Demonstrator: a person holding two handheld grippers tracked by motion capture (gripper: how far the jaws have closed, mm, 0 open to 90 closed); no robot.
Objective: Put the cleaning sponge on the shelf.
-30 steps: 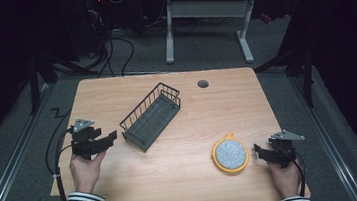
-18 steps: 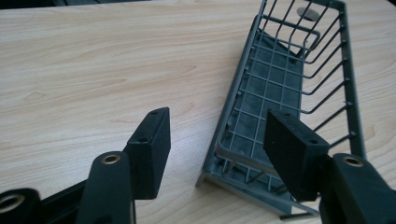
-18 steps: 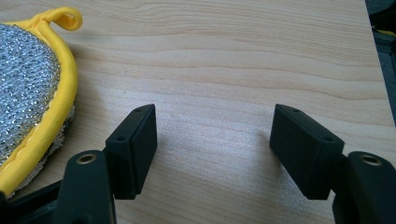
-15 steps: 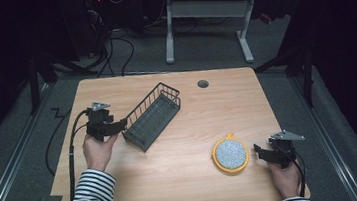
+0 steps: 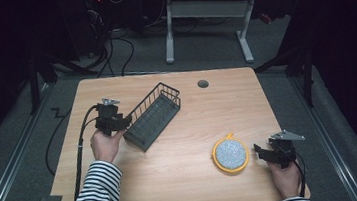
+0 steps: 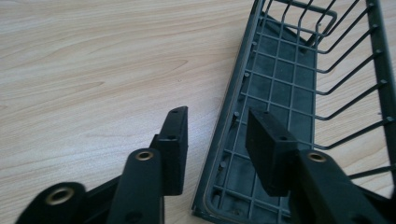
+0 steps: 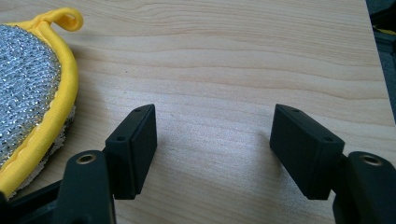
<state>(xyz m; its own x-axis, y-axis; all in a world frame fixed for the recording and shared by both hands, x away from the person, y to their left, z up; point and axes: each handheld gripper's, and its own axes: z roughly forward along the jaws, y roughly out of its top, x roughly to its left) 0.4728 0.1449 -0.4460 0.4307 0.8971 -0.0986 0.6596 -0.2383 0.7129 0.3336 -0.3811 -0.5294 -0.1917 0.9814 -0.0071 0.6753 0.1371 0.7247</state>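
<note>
**Left tongs straddle the basket's wall**

The left tongs, which have just been closing, straddle one long wall of the wire basket, pads not yet pressing; it sits toward the table's far left. The right tongs gape wide beside the yellow-rimmed scrubber, near the right edge.

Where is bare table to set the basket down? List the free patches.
Free: the middle strip between the wire basket and the round scrubber; the far right corner beyond the cable hole; the near edge between both forearms. Crowded: around the left gripper at the basket's wall.
</note>
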